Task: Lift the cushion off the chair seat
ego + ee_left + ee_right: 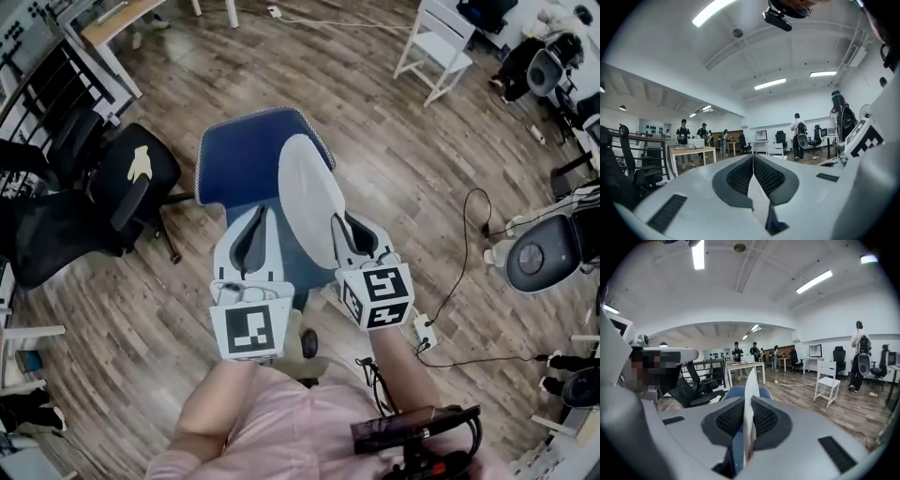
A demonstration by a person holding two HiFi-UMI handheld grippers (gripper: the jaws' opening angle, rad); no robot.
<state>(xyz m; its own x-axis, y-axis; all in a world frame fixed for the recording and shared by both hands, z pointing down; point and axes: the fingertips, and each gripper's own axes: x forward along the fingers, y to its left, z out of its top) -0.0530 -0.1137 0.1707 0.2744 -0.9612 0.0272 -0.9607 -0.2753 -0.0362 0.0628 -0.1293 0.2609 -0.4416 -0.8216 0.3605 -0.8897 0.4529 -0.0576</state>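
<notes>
A pale grey oval cushion (pixel 309 183) stands on edge above the blue chair seat (pixel 239 159), in the middle of the head view. My right gripper (pixel 339 234) is shut on the cushion's near edge. In the right gripper view the cushion (pixel 751 383) shows as a thin white blade between the pads of the right gripper (pixel 749 420), with the blue seat (pixel 735 393) behind it. My left gripper (pixel 255 234) hovers beside the cushion, over the seat's front. Its jaws are pressed together with nothing in them, as the left gripper (pixel 753 174) also appears in its own view.
A black office chair (pixel 112 187) with a yellow item on it stands to the left, by a black railing (pixel 56 84). A white chair (pixel 436 47) is at the back right. Cables (pixel 464 253), a power strip (pixel 424 330) and a round grey device (pixel 534 253) lie to the right.
</notes>
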